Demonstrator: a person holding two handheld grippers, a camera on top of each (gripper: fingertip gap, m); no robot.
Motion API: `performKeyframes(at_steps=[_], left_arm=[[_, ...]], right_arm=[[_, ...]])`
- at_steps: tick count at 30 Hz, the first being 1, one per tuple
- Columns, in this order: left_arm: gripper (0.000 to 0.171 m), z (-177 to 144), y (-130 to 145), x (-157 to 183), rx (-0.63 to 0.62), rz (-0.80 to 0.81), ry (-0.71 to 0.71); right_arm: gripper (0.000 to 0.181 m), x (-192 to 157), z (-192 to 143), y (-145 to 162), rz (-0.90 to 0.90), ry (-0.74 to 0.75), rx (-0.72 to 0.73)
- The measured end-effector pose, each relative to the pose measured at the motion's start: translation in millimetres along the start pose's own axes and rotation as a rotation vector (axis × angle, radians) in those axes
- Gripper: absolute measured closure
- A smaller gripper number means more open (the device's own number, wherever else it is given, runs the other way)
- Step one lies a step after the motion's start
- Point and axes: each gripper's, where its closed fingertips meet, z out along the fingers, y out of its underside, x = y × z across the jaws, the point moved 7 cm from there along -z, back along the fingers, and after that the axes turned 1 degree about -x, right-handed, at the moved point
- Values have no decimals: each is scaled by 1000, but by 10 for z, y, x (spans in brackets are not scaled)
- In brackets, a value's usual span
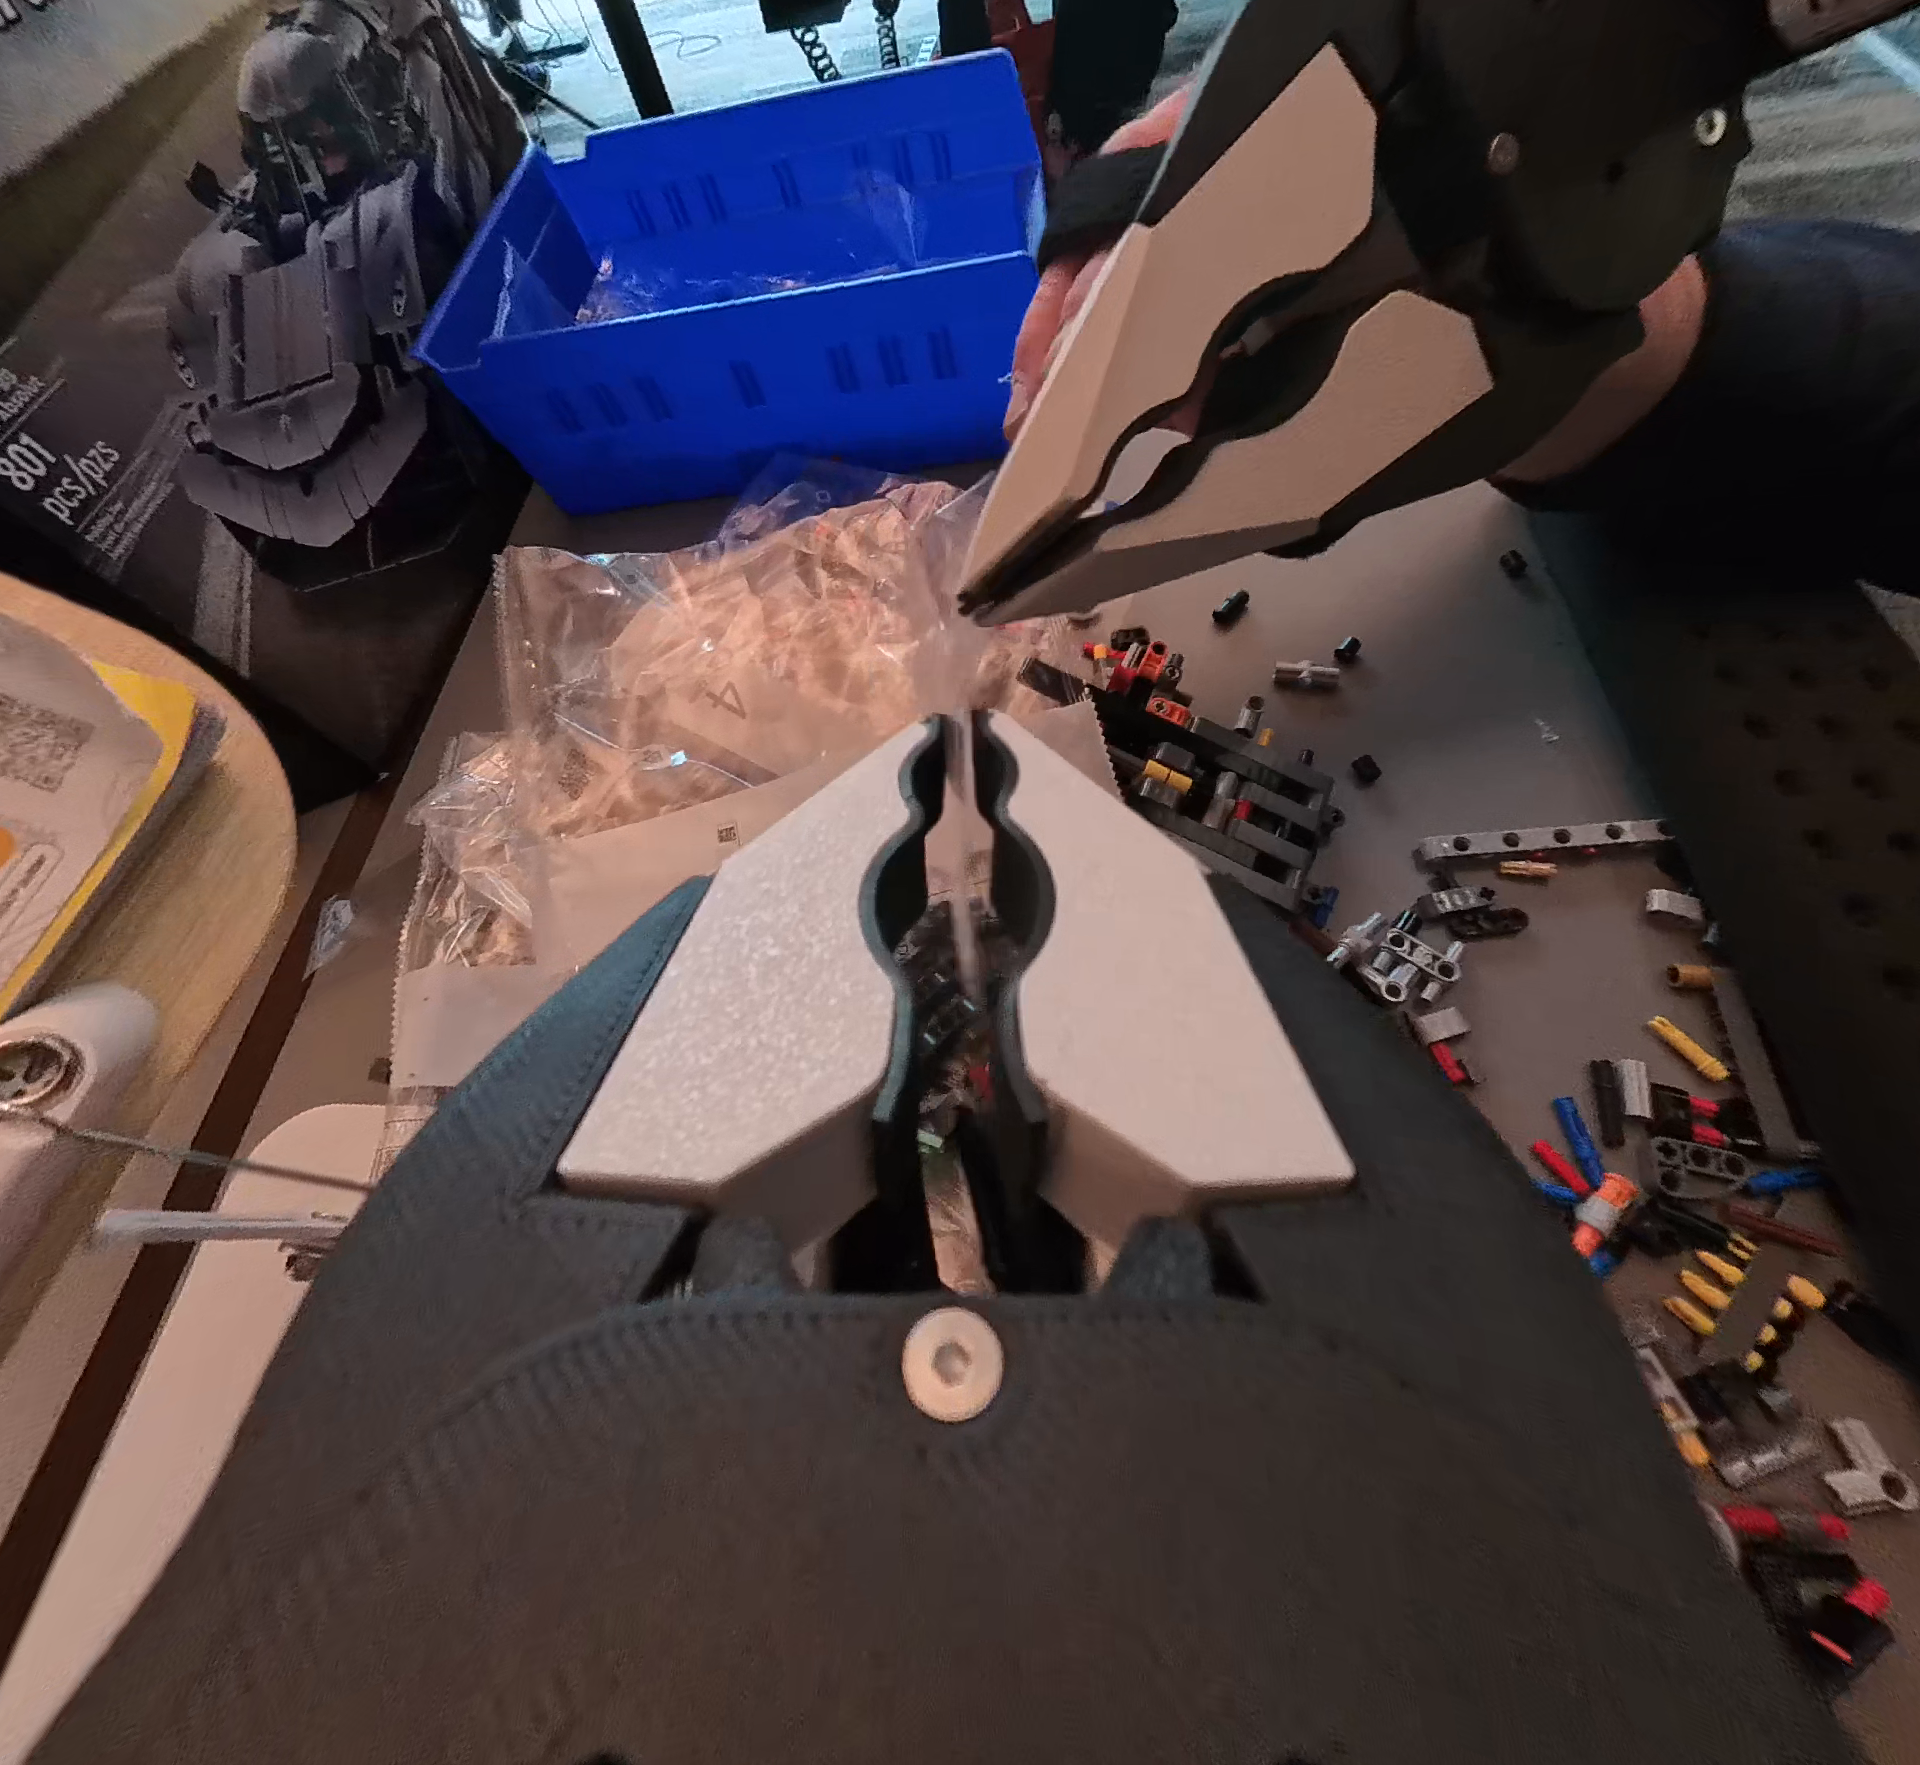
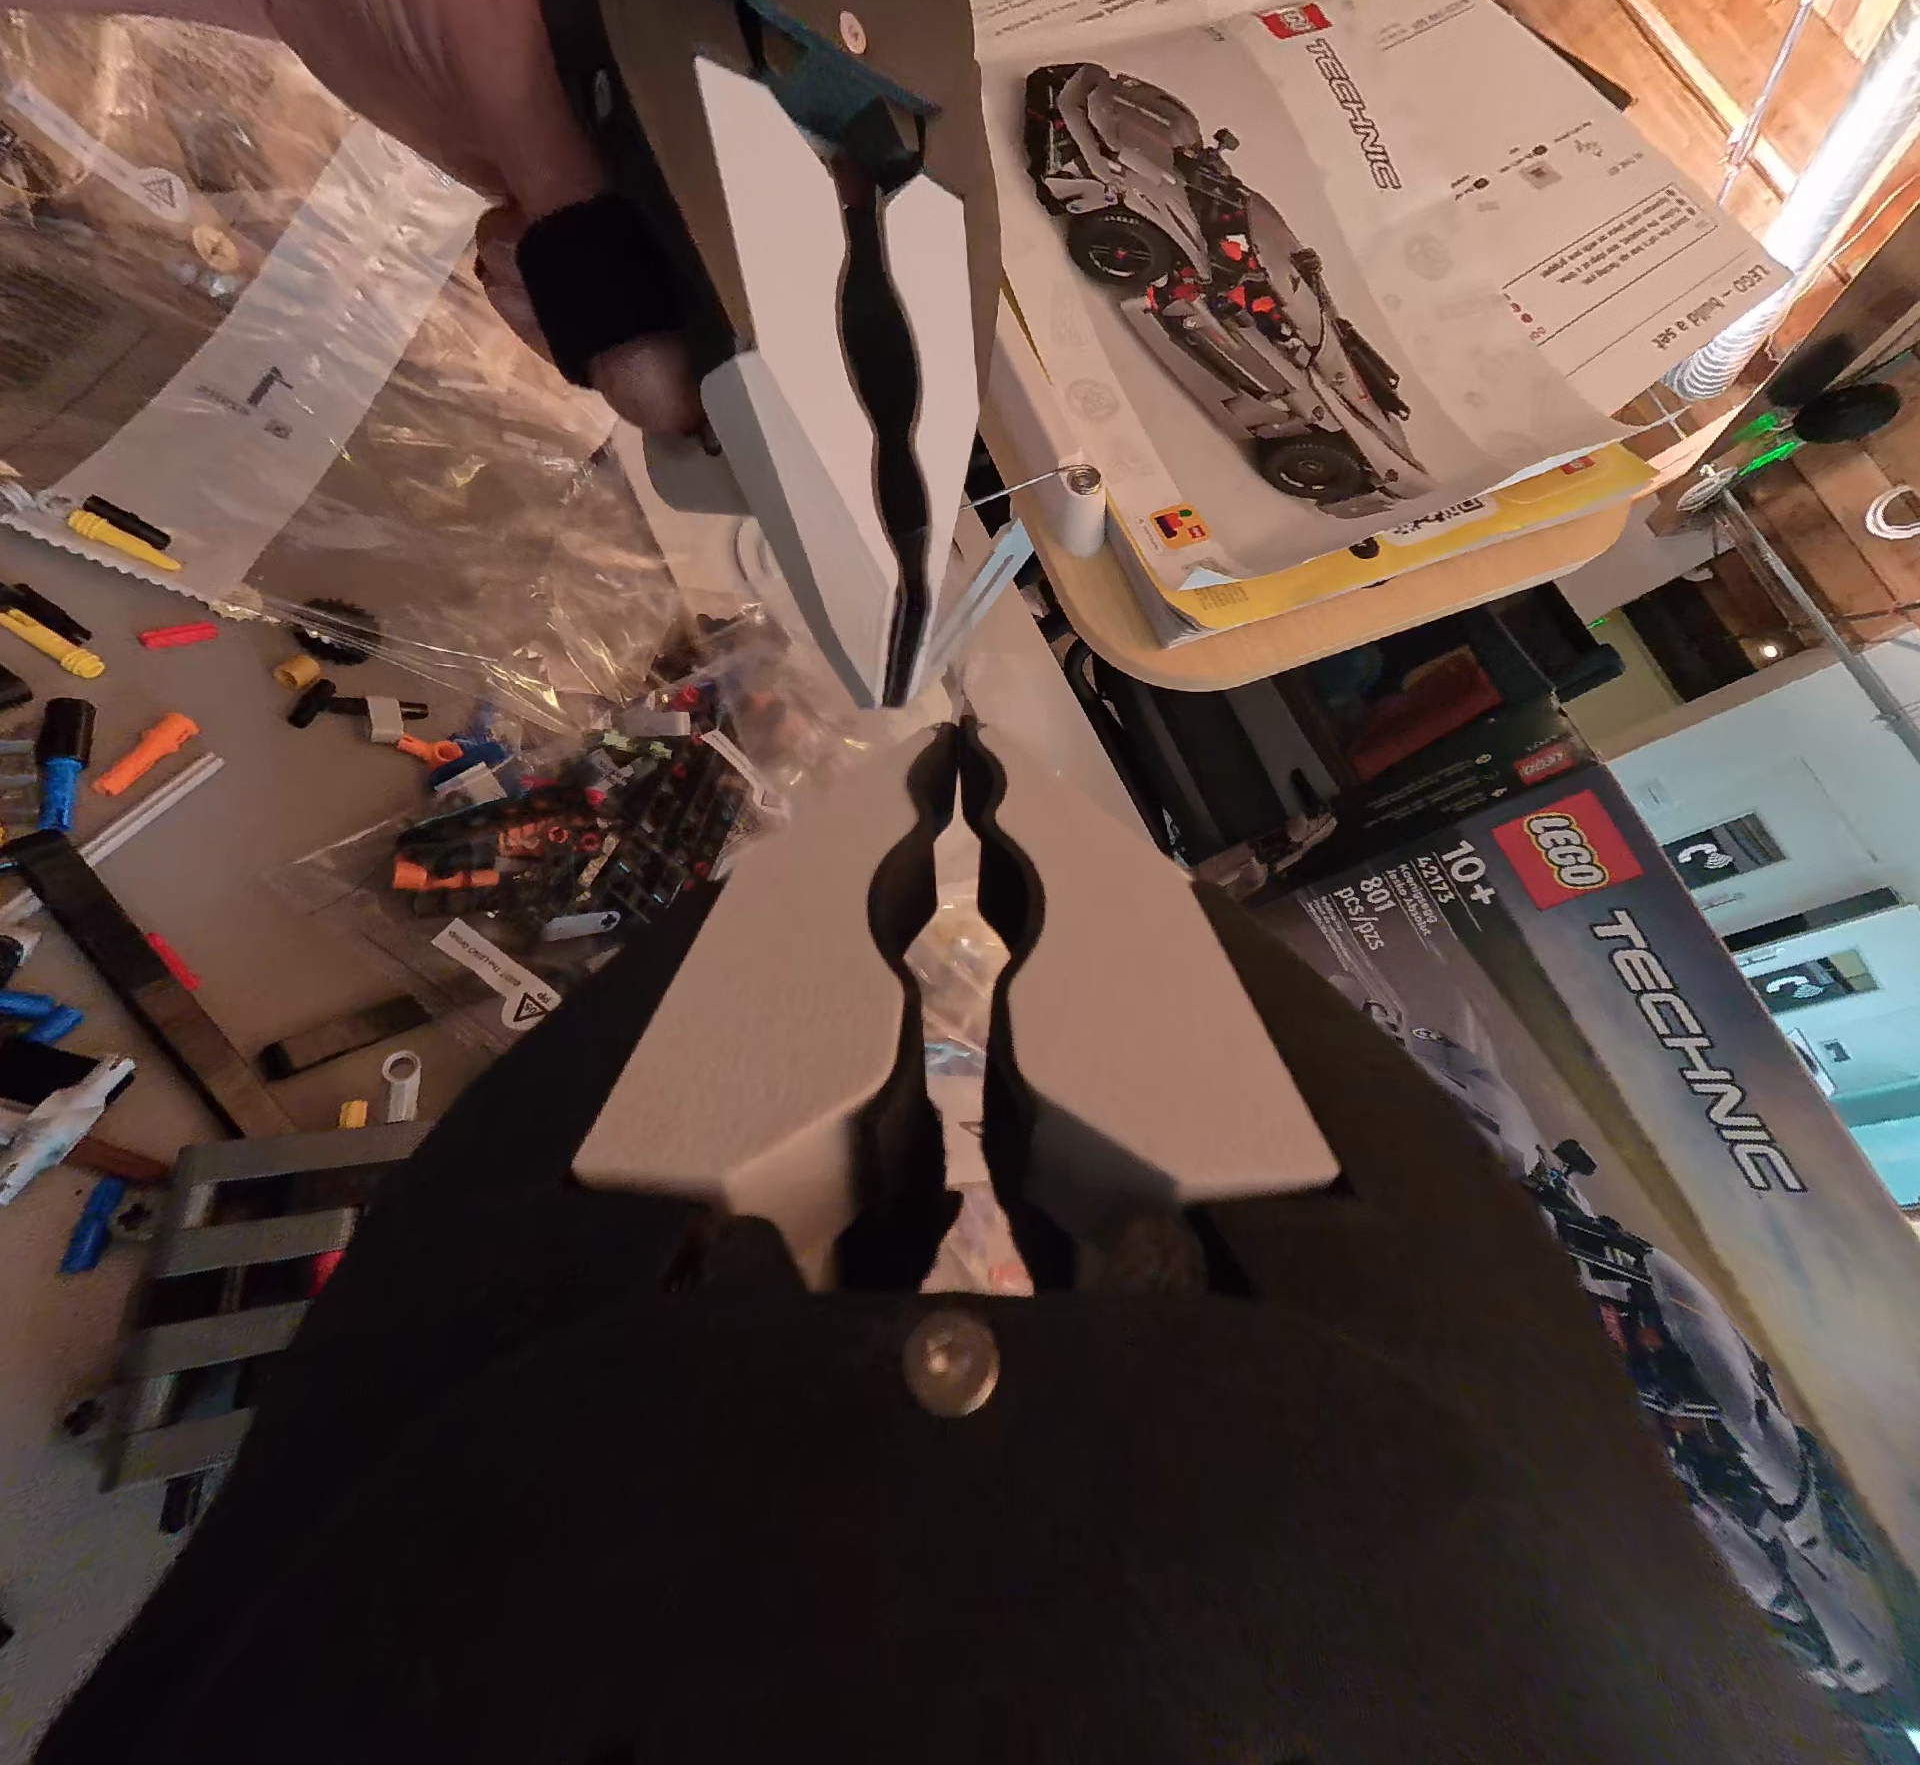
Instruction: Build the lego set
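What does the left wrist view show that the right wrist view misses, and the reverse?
Only the left wrist view shows the blue bin. Only the right wrist view shows the instruction booklet with its car picture face-on, and the grey ladder-like frame. Both show the left gripper and right gripper shut on the clear plastic bag, tips almost meeting, plus loose lego pieces.

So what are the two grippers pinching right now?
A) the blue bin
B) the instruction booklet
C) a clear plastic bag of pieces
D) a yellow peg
C: the left gripper and the right gripper are both closed on the top edge of the clear plastic bag, tip to tip, with small pieces showing inside it; the blue bin and the instruction booklet lie off to the side, untouched.
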Motion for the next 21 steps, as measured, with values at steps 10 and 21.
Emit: performKeyframes(at_steps=[10,21], left_arm=[[151,-238,-64,-80,133,-108,29],[144,-221,-67,-116,135,-181,37]], right_arm=[[181,-132,30,-66,-110,-12,-3],[181,-255,62,-100,-191,-35,-14]])
